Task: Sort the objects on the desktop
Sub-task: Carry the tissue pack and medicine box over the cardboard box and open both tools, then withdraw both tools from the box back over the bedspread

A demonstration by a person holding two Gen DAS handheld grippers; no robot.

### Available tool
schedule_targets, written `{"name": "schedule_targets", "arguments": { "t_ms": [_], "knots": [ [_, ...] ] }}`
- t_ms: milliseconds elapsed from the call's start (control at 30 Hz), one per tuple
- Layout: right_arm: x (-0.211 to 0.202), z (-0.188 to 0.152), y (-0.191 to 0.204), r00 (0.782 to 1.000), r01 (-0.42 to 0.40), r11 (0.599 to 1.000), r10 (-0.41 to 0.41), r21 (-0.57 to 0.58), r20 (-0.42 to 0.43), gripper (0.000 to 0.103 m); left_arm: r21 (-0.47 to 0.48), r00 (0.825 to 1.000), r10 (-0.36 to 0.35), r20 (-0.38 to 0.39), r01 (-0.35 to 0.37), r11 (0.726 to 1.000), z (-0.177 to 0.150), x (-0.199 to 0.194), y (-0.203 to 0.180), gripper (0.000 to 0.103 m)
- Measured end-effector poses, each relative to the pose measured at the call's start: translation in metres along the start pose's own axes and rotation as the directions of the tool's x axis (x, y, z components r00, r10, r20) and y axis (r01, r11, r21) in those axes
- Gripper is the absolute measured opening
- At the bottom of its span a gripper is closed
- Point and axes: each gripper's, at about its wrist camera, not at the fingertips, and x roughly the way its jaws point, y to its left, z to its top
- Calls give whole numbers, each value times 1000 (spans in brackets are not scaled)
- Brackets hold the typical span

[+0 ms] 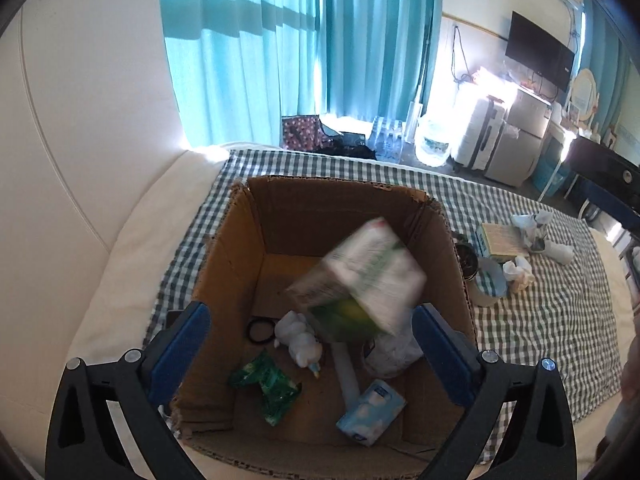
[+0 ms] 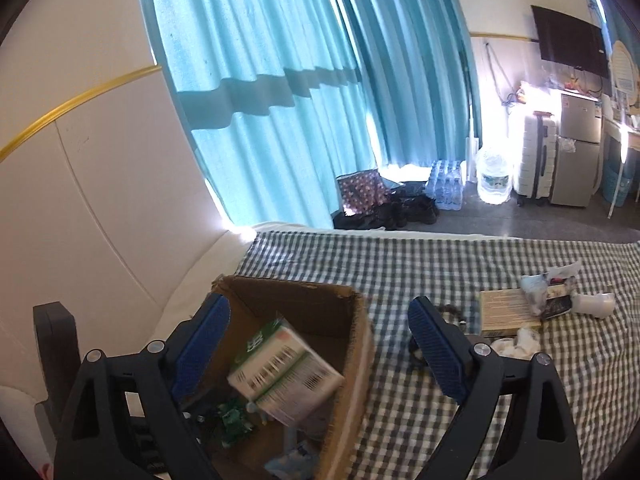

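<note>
An open cardboard box point(image 1: 240, 248) stands on the checked cloth point(image 1: 540, 340). A white-and-green pack point(image 1: 368, 276) hangs tilted and blurred inside the box, touching no pad. My left gripper point(image 1: 312, 316) is open over the box's near side, its blue pads wide apart. On the box floor lie a green wrapper point(image 1: 268, 388), a blue-white tissue pack point(image 1: 370, 410), a white crumpled lump point(image 1: 298, 336) and a black ring point(image 1: 260, 330). My right gripper point(image 2: 320, 302) is open above the box's right wall point(image 2: 352, 352), and the same pack point(image 2: 284, 376) shows between its fingers.
Right of the box on the cloth sit a flat yellowish carton point(image 1: 500, 240), a round tin point(image 1: 488, 284) and crumpled papers point(image 1: 520, 272). White bedding point(image 1: 120, 280) borders the cloth on the left. Beyond the bed are teal curtains point(image 1: 260, 60), water bottles and a suitcase.
</note>
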Motion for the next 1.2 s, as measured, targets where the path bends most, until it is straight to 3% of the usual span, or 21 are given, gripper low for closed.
{"name": "schedule_targets", "arguments": {
  "t_ms": [133, 267, 400, 533, 667, 767, 900, 1200],
  "knots": [
    [-29, -6, -36, 997, 69, 997, -69, 35, 20, 91, -8, 1000, -17, 7, 17, 1000, -4, -14, -9, 103],
    [-67, -16, -91, 986, 161, 983, -163, 90, 25, 91, 11, 996, -85, 21, 85, 996, -9, -26, -37, 103],
    [-111, -25, -142, 959, 276, 956, -281, 102, 44, 91, 70, 990, -127, 56, 123, 990, -13, -38, -90, 103],
    [-148, -38, -182, 926, 370, 925, -375, 89, 47, 91, 110, 981, -191, 35, 186, 976, -17, -35, -145, 103],
    [-169, -56, -221, 904, 419, 903, -424, 96, 48, 91, 122, 976, -217, 23, 213, 969, -24, -19, -189, 103],
    [-169, -69, -245, 897, 433, 895, -440, 108, 47, 91, 132, 977, -212, -5, 211, 969, -32, 3, -214, 103],
    [-154, -78, -271, 903, 421, 897, -428, 134, 33, 91, 131, 979, -200, -44, 204, 970, -40, 44, -238, 103],
    [-73, -83, -310, 909, 414, 904, -416, 105, -1, 91, 136, 983, -176, -53, 182, 974, -44, 129, -258, 103]
  ]
}}
